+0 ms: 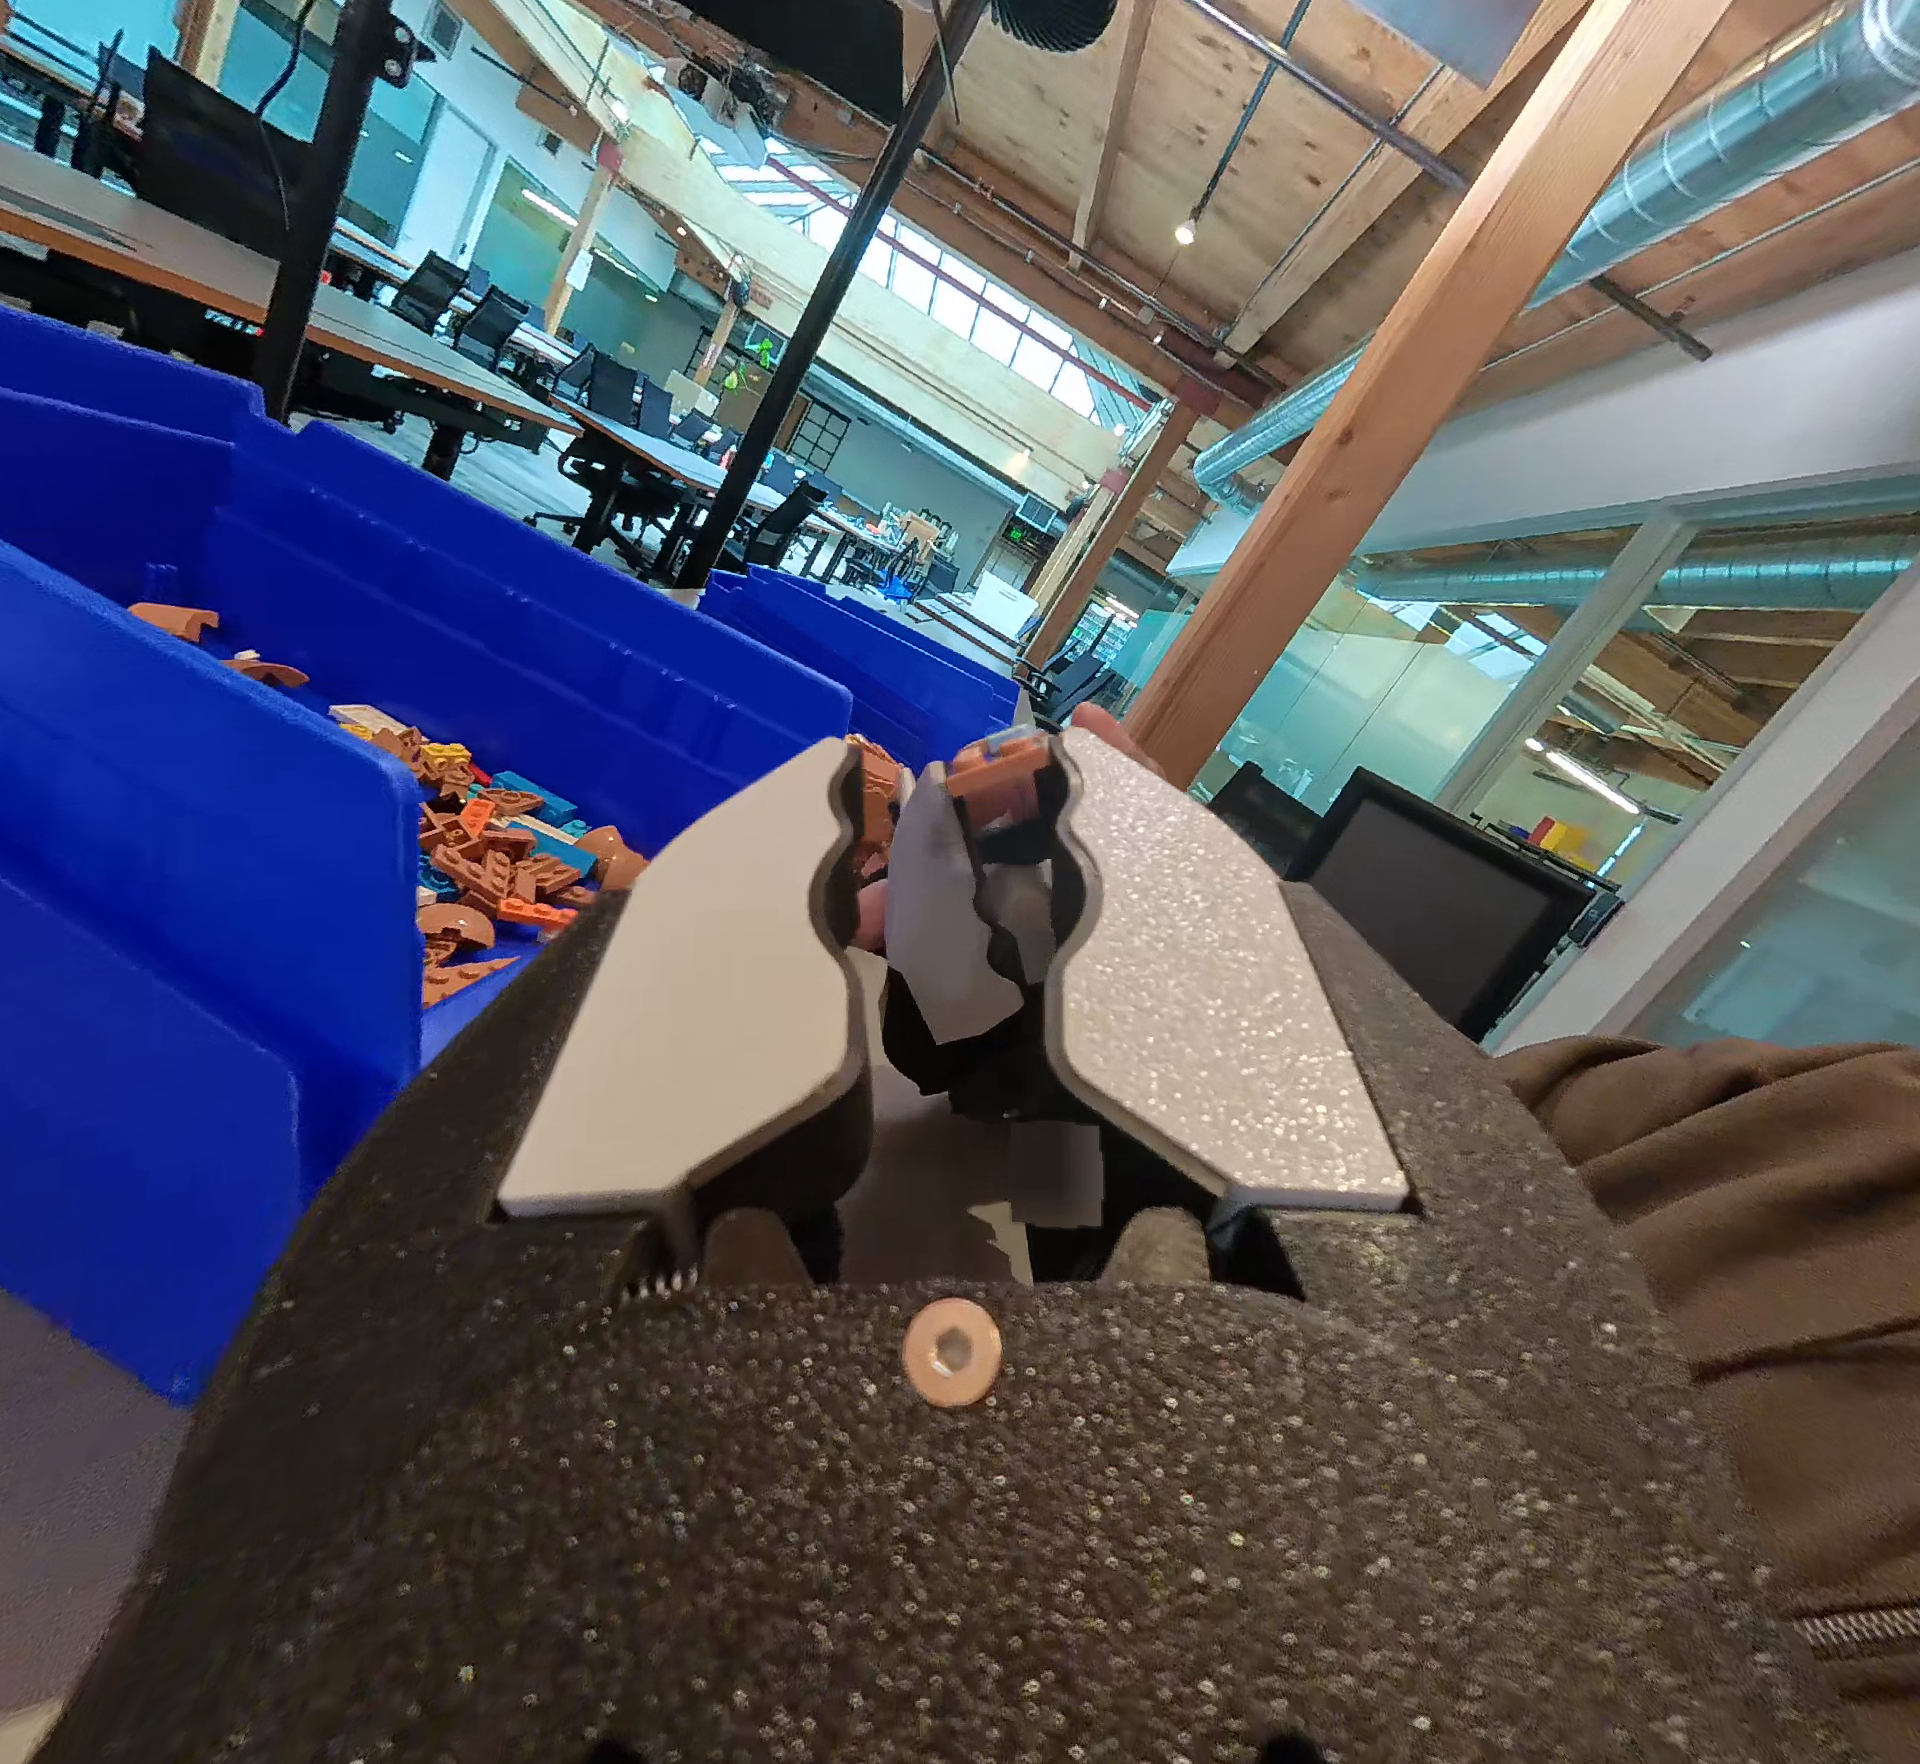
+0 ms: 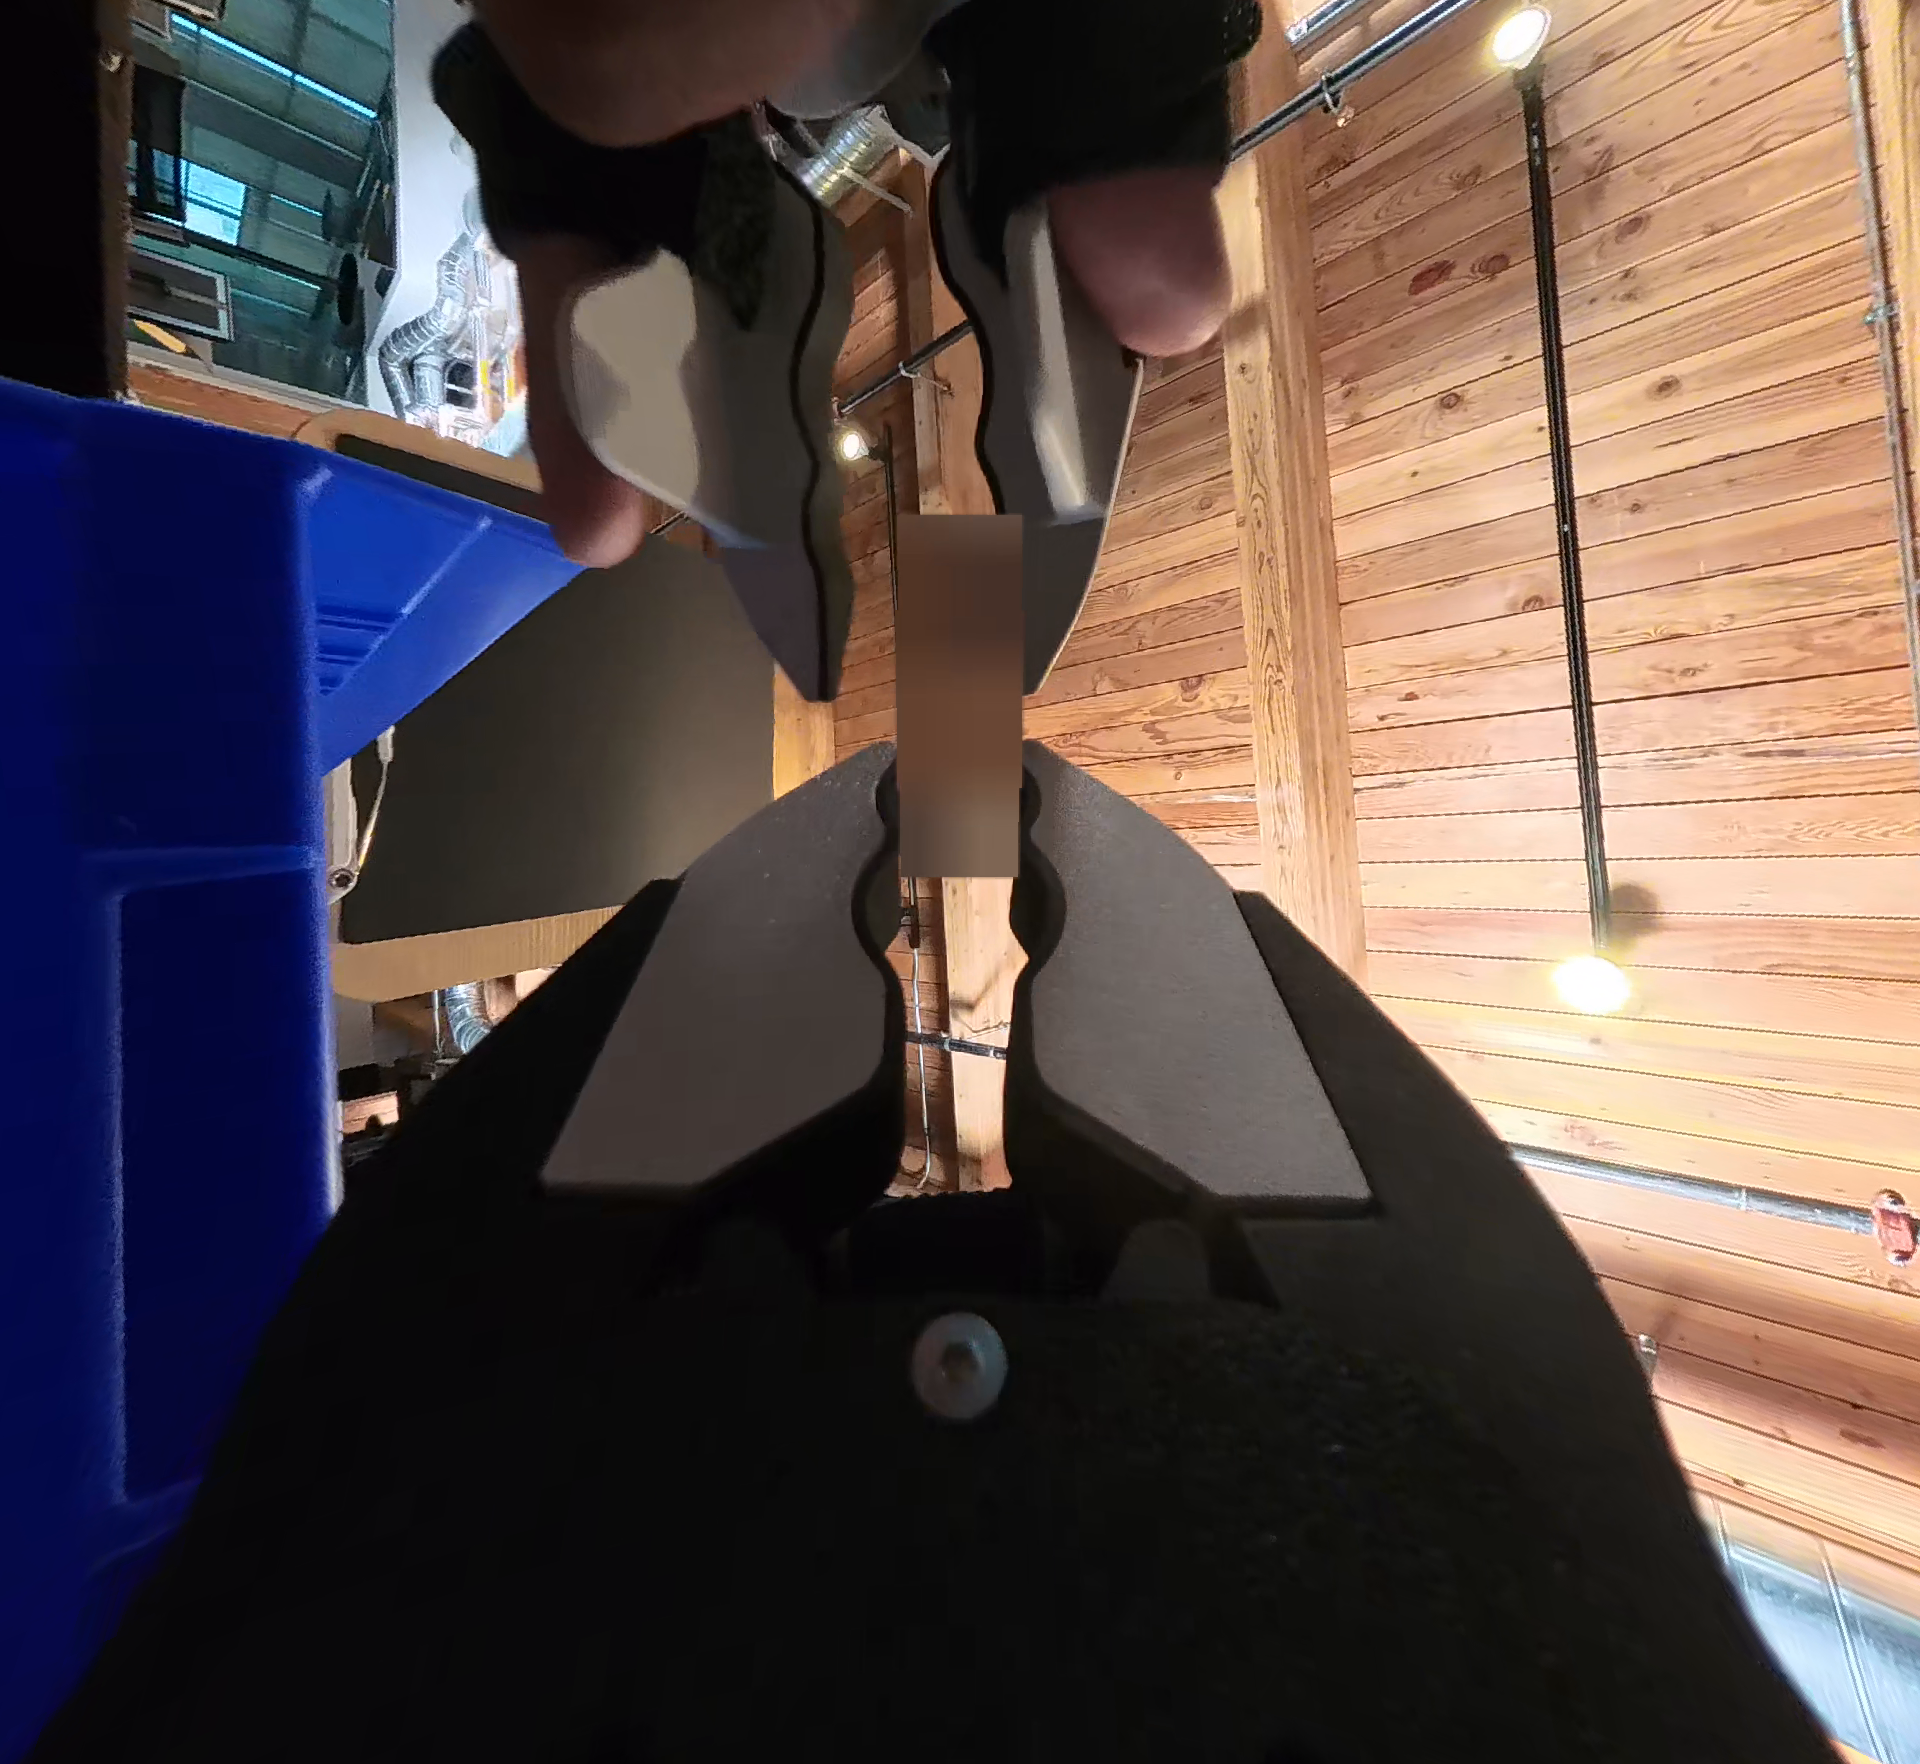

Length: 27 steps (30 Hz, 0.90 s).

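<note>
Left tongs (image 1: 951,779) pinched an orange brick (image 1: 989,767) at twelve o'clock, above the blue bin (image 1: 623,675); right tongs (image 2: 961,769) gripped something blurred out.

- We see blue bins (image 1: 520,634) in a row, the near one holding a heap of orange and brown toy bricks (image 1: 499,857).
- We note a slanting wooden post (image 1: 1455,343), a silver duct (image 1: 1714,145), and a dark monitor (image 1: 1444,904).
- We see a plank wall (image 2: 1455,571) with lamps (image 2: 1590,984).

right gripper (image 2: 961,779) parted, facing left gripper (image 2: 935,613); blue bin (image 2: 208,675) beside
</note>
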Motion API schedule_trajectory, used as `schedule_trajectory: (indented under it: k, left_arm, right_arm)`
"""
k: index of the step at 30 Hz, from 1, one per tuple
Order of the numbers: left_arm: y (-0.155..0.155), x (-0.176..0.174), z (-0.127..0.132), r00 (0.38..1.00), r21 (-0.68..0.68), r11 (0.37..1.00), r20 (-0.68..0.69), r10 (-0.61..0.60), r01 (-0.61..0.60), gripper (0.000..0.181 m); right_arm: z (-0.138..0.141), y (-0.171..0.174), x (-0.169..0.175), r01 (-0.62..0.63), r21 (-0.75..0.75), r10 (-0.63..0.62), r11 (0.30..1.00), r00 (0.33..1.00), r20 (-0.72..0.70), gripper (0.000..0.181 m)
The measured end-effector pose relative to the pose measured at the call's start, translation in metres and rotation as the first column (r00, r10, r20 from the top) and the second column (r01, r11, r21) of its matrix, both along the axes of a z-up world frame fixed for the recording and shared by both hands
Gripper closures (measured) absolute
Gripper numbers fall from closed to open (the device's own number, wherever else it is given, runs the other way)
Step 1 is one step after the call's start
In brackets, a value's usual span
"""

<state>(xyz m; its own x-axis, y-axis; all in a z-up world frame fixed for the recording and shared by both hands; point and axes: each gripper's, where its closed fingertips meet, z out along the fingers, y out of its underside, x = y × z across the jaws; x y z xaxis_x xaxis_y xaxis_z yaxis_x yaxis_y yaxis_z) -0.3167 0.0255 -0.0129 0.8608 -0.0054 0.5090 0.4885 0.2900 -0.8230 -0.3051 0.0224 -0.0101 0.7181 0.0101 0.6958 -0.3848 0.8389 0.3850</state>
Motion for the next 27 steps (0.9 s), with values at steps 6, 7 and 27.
schedule_trajectory:
  k: [6,7,27]
  left_arm:
    - [-0.002,0.006,0.004,0.99,0.006,0.999,-0.133,0.037,-0.037,0.164]
    - [-0.002,0.006,0.005,0.987,0.006,0.999,-0.157,0.048,-0.048,0.164]
    - [-0.015,0.012,-0.004,0.255,0.038,0.923,-0.956,0.145,-0.383,0.165]
  right_arm:
    - [-0.002,-0.003,0.002,-0.013,0.012,0.013,1.0,1.0,-0.003,0.165]
    - [-0.002,-0.003,0.003,-0.016,0.011,0.016,1.0,1.0,-0.001,0.165]
    - [-0.011,0.002,0.009,-0.268,-0.67,0.671,0.692,-0.103,0.734,0.141]
